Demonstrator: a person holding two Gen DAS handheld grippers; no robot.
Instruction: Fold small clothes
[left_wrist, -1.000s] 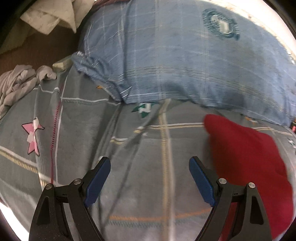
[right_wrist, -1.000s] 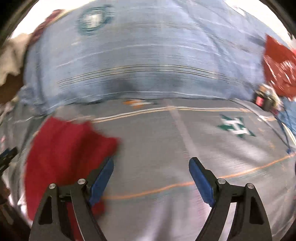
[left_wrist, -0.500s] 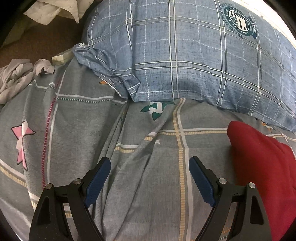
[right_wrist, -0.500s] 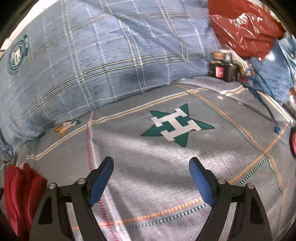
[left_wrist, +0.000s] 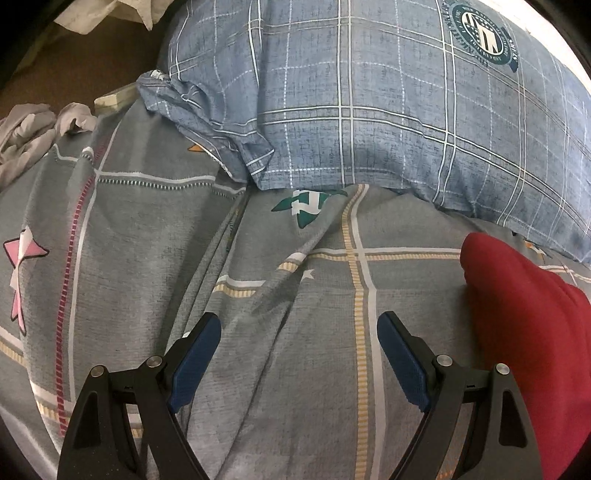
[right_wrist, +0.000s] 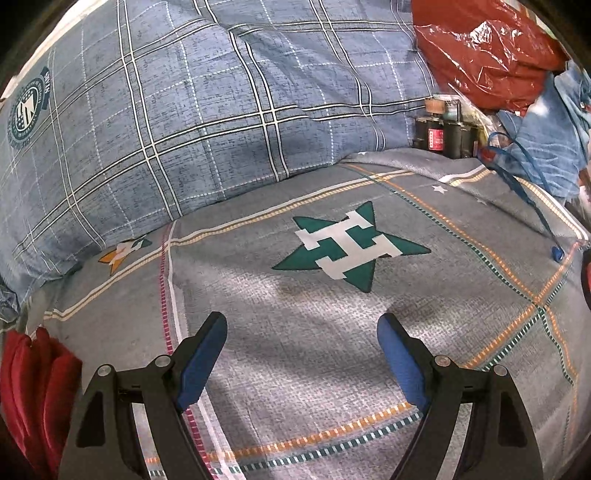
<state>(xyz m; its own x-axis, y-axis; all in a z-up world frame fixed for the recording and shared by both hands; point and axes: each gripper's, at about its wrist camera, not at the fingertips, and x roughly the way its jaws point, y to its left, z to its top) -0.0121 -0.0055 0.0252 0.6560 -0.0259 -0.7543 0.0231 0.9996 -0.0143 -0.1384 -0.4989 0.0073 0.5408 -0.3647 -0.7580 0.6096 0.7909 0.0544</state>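
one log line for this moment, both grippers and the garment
left gripper: open, empty | right gripper: open, empty | red fabric garment: on grey patterned bedsheet, between grippers, untouched

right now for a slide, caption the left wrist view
Open left gripper hovers empty over the grey plaid bedsheet, a red garment to its right and a blue plaid pillow beyond.

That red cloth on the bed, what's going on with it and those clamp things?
A person holds a two-finger gripper in each hand over a bed to fold small clothes. Right now both the left gripper and the right gripper are open and empty, above the grey patterned bedsheet. The red garment lies bunched on the sheet between them, in front of the blue plaid pillow, and neither gripper touches it.
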